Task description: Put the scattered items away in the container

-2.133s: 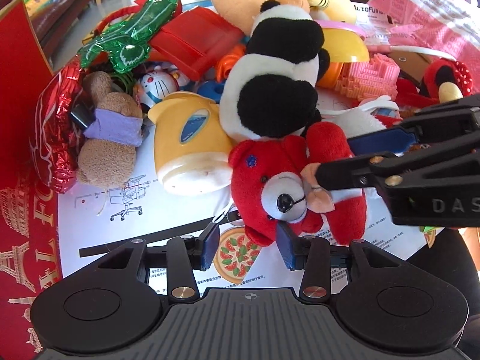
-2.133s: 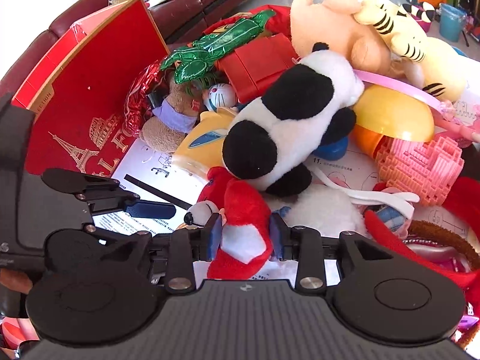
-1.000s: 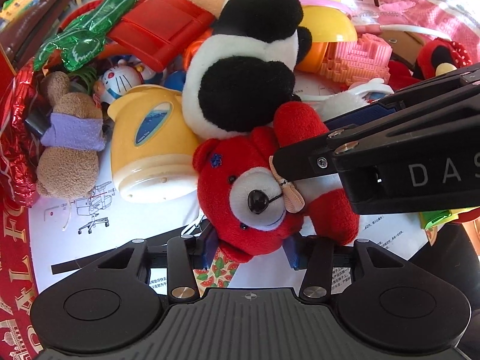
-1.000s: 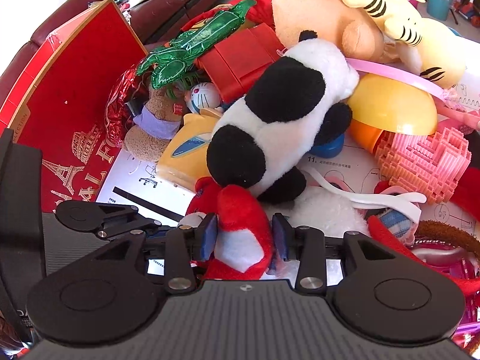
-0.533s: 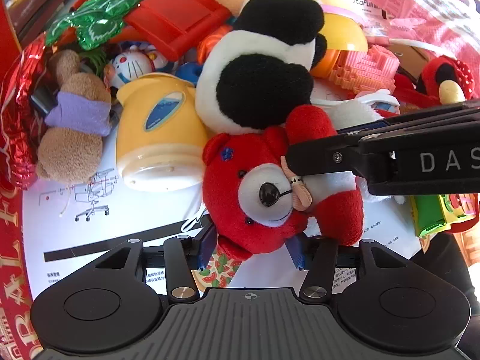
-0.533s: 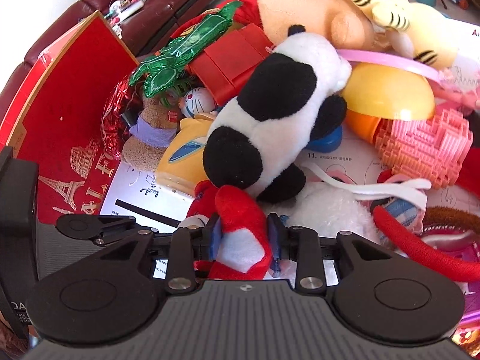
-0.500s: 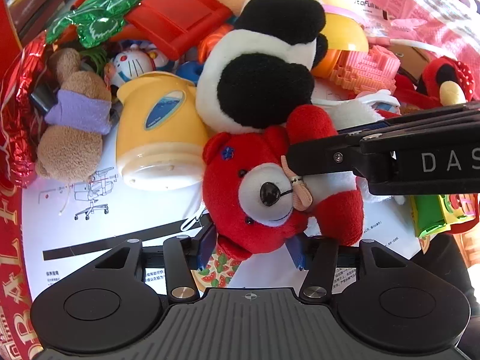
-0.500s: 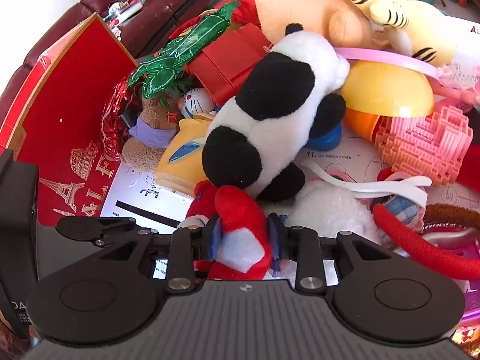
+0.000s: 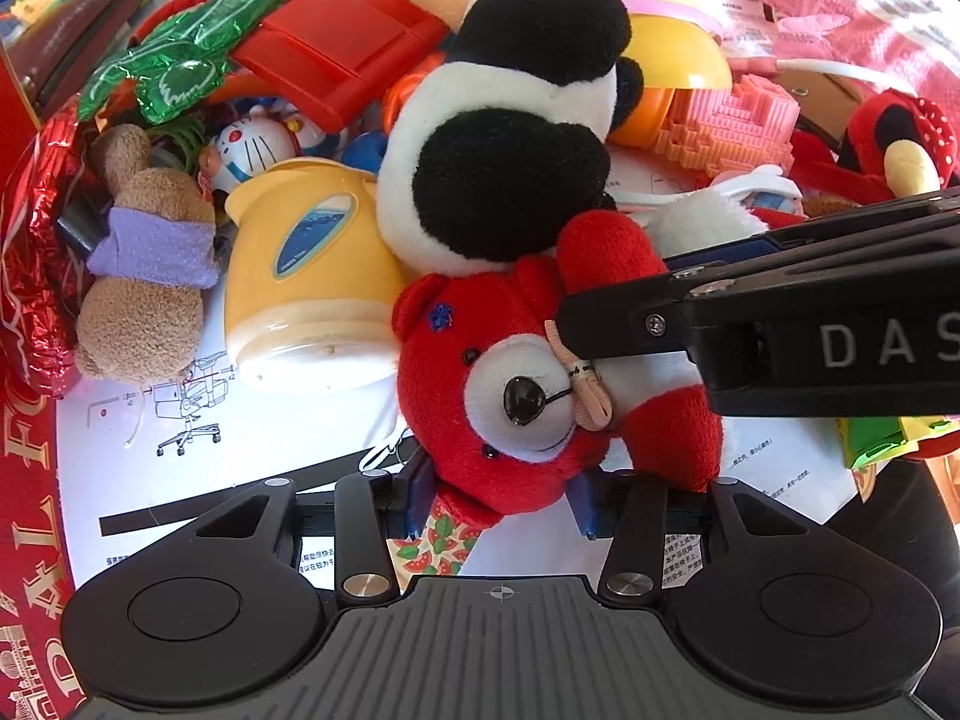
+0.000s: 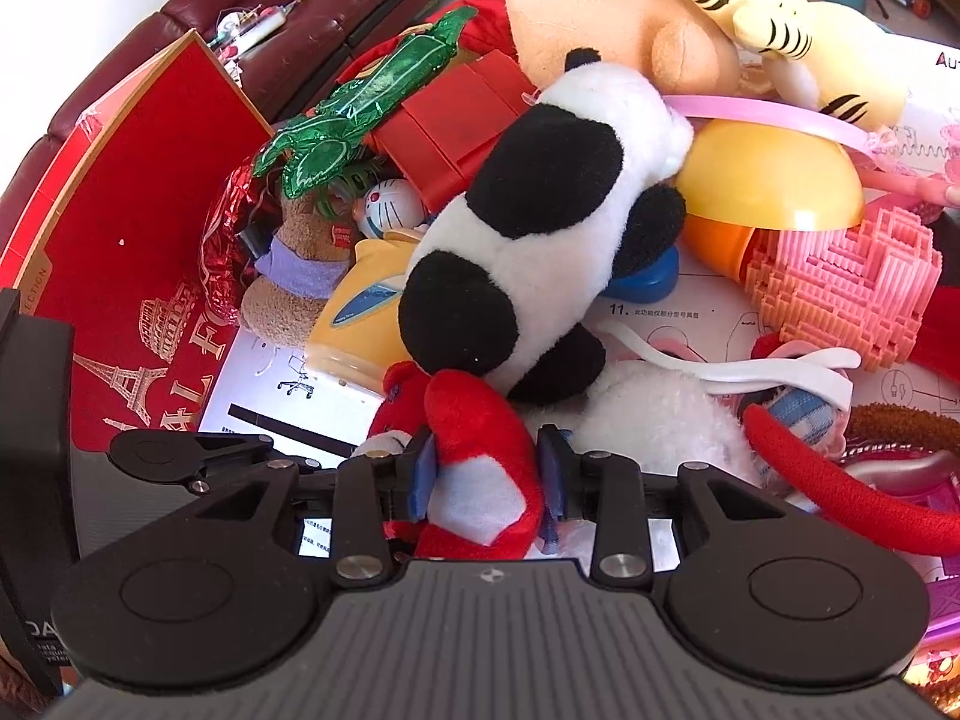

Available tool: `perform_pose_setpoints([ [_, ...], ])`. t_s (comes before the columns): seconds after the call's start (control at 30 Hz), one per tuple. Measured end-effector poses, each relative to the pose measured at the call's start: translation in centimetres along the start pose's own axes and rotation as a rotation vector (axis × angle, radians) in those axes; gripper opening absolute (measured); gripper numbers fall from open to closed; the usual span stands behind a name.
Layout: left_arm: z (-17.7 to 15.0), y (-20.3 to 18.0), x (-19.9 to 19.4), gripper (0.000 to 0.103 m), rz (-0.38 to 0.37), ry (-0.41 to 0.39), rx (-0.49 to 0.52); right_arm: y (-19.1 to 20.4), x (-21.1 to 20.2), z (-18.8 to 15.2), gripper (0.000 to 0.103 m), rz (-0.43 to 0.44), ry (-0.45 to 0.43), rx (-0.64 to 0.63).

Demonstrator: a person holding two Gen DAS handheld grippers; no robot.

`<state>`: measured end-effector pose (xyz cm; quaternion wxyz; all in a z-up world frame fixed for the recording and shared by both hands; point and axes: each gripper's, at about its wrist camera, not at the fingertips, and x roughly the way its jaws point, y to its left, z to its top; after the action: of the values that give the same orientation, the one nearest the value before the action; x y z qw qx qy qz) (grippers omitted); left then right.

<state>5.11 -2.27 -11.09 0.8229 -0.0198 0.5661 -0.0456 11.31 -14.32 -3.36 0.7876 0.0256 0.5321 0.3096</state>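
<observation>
Right wrist view: right gripper (image 10: 485, 479) clamped on red bear (image 10: 480, 468) at 6 o'clock. Left gripper (image 9: 499, 495) spread wide around bear's head, not squeezing. Panda (image 9: 510, 138) leans on bear at 12, so lifting probably topples it, drags kettle (image 9: 309, 276) too.

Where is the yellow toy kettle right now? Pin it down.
In the left wrist view the yellow toy kettle lies on its side left of centre, between the brown teddy and the panda plush, with the red bear at its lower right.
</observation>
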Motion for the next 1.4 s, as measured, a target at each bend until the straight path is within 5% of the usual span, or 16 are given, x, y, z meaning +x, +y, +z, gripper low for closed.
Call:
perform_pose_setpoints([
  [0.57, -0.6, 0.2, -1.5, 0.039, 0.0, -0.007, -0.003, 1.4, -0.8, -0.2, 0.034, -0.024, -0.008, -0.042],
  [0.93, -1.9, 1.1, -6.8, 0.039, -0.02, -0.109, -0.048, 4.0, -4.6, -0.2, 0.034, 0.04, -0.068, -0.1],
  [1.4, 0.8, 2.4, -14.1, 0.039, 0.143, -0.279, -0.11, 9.8, -8.8, 3.9, 0.035, 0.066, -0.229, -0.272],
])
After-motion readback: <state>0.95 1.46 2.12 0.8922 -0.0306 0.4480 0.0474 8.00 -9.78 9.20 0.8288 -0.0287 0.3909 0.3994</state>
